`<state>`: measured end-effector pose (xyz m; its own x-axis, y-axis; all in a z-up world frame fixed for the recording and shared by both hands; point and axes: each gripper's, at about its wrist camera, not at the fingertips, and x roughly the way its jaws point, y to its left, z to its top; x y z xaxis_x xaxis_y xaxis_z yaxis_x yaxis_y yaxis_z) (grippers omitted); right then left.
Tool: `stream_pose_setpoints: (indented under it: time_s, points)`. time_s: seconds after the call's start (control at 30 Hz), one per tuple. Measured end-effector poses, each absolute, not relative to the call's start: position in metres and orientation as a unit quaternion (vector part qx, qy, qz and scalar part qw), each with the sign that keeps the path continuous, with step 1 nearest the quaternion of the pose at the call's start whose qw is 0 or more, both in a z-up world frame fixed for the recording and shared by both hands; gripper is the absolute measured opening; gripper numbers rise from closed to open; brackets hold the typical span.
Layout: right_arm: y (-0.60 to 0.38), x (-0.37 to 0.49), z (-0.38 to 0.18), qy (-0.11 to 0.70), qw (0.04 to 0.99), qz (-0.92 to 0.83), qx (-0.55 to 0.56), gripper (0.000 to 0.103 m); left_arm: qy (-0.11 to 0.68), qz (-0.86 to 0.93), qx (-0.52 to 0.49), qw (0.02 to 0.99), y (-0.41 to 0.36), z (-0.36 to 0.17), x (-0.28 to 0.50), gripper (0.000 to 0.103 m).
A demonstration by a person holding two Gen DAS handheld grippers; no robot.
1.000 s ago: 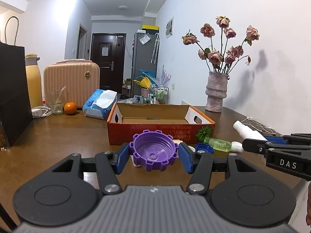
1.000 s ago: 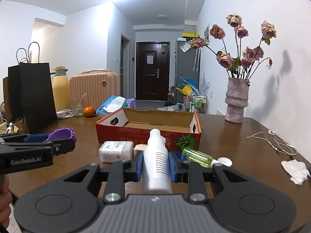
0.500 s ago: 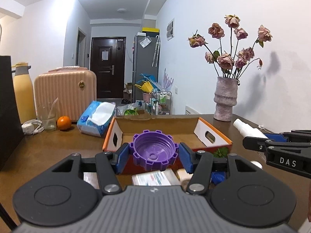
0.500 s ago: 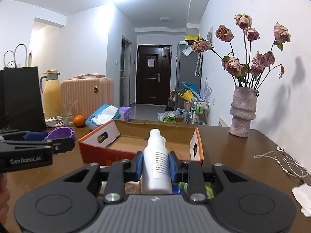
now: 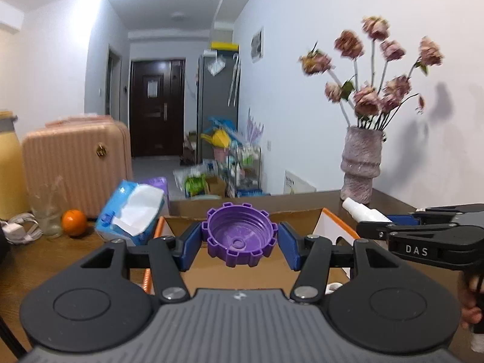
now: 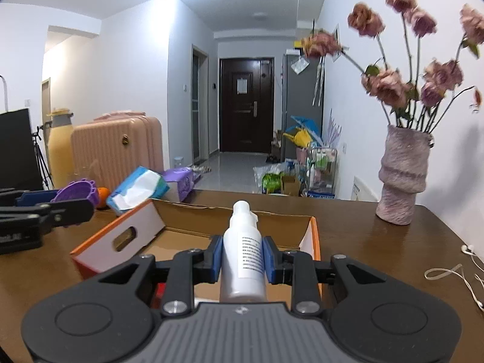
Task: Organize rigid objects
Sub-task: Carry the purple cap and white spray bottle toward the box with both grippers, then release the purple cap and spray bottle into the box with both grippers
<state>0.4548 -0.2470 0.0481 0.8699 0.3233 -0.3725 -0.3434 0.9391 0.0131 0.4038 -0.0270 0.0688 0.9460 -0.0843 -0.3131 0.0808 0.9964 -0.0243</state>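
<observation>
Above the open cardboard box (image 5: 329, 227), the left tongs (image 5: 239, 244) clamp a purple plastic cap (image 5: 239, 236), a round, shallow piece with a notched, gear-like rim and its hollow side facing up. Blue pads (image 5: 191, 246) press on its two sides. Beside them, the right tongs (image 6: 243, 259) grip a smooth white plastic bottle (image 6: 243, 260) around its cylindrical body (a printed label runs down the front), its rounded cap pointing forward over the box's far edge. Both items hang over the box interior (image 6: 187, 248), which has a plain brown floor, orange outer rims and white end flaps with oval handle cut-outs.

That box sits on a dark wooden surface (image 6: 363, 242) with a glossy grain. On the far right corner stands a rough, ribbed pinkish vase (image 6: 403, 175) holding dried roses (image 6: 390, 84). White earphone cable (image 6: 453, 272) lies loose near the right edge. To the left lie a soft blue tissue pack (image 5: 133, 214), an orange (image 5: 74, 222) and a clear glass (image 5: 50, 208), with a ridged pink suitcase (image 5: 75, 163) behind them.
</observation>
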Motion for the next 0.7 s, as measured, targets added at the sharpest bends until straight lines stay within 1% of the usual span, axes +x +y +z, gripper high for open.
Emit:
stream_pose_setpoints:
  time_s: [0.13,0.27,0.4,0.5,0.63,0.7]
  points:
    - [-0.244,0.499,0.043,0.210,0.960,0.184,-0.028,0.027,0.181,-0.044,-0.009,0.982,-0.024,0.065,0.440,0.056]
    - [-0.246,0.541,0.037,0.245,0.946,0.210,0.007,0.027,0.209,-0.048,-0.012,0.977,-0.018,0.060,0.481,0.056]
    - [-0.240,0.578,0.029,0.281,0.934,0.220,-0.006,0.027,0.282,-0.063,-0.031,0.957,-0.006,0.051,0.538,0.056]
    - [-0.238,0.610,0.019,0.321,0.922,0.218,-0.014,0.027,0.318,-0.053,0.003,0.947,-0.003,0.040,0.575,0.056]
    - [-0.235,0.647,0.001,0.375,0.902,0.211,-0.035,0.027,0.398,-0.049,0.013,0.916,0.005,0.020,0.622,0.057]
    - [-0.228,0.658,-0.007,0.393,0.894,0.206,-0.062,0.027,0.415,-0.042,0.028,0.908,0.008,0.012,0.634,0.056]
